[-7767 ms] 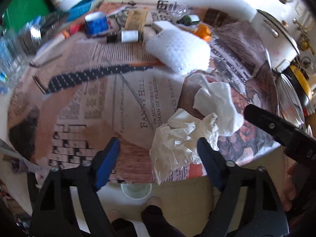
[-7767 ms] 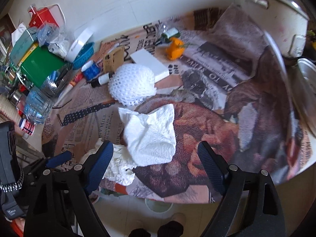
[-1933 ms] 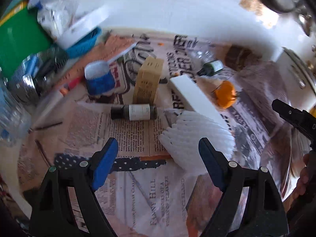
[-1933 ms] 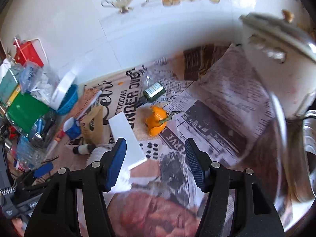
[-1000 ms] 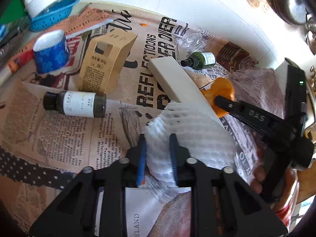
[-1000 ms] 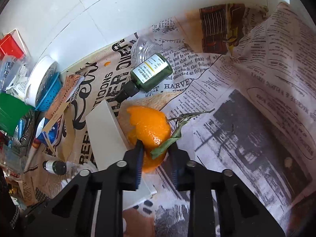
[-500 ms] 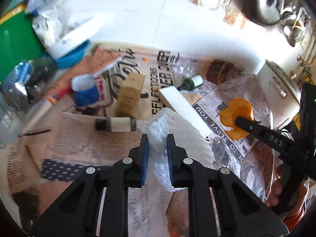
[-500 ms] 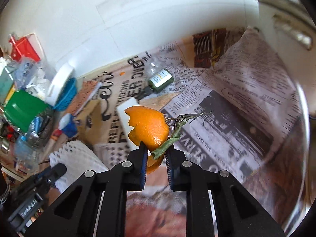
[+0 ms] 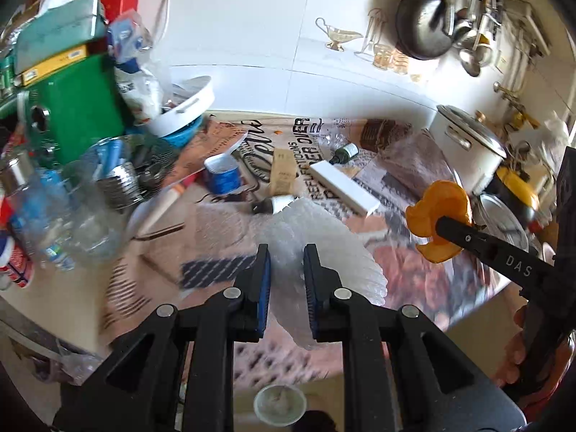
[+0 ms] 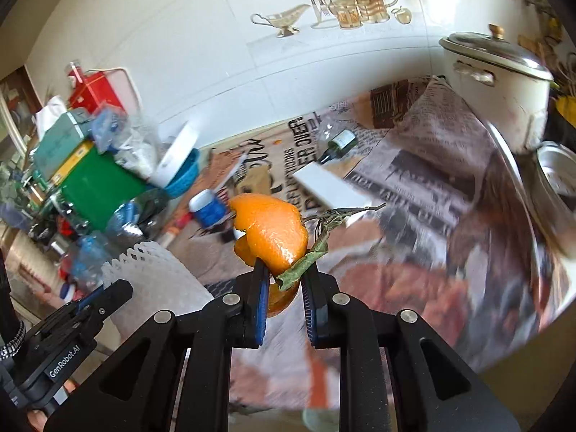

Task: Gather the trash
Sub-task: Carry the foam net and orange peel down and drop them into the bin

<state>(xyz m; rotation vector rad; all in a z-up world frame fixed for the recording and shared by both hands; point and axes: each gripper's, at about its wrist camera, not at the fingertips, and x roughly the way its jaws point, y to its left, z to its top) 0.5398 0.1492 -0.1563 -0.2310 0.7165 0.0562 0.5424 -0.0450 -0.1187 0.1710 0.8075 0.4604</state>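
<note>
Two pieces of trash are off the table at once, one in each gripper. The left gripper (image 9: 286, 286) is clamped on the white foam net (image 9: 324, 252), its jaws narrow with the soft mesh squeezed between the blue pads and the rest of the net billowing forward and to the right of them. The right gripper (image 10: 284, 300) pinches the orange peel (image 10: 270, 232) by its lower edge, so the peel stands up above the jaws with its dried leaf stem (image 10: 324, 232) trailing off to the right.

Both loads hang clear above the newspaper-covered table (image 9: 403, 176). In the left view the peel (image 9: 437, 216) sits to the right of the net, apart from it, roughly level.

The relation that matters next: a small pale cup (image 9: 279, 405) shows on the floor at the bottom edge of the left view, below the near table edge and almost straight under the left gripper. I judge it the likely drop spot, though whether it really serves as the bin I cannot tell. If so, it lies down and back toward the person from both grippers; the left one looks nearer, with the right coming in from the side. The net is bulky against that small mouth and may snag or spill; the peel should drop cleanly
</note>
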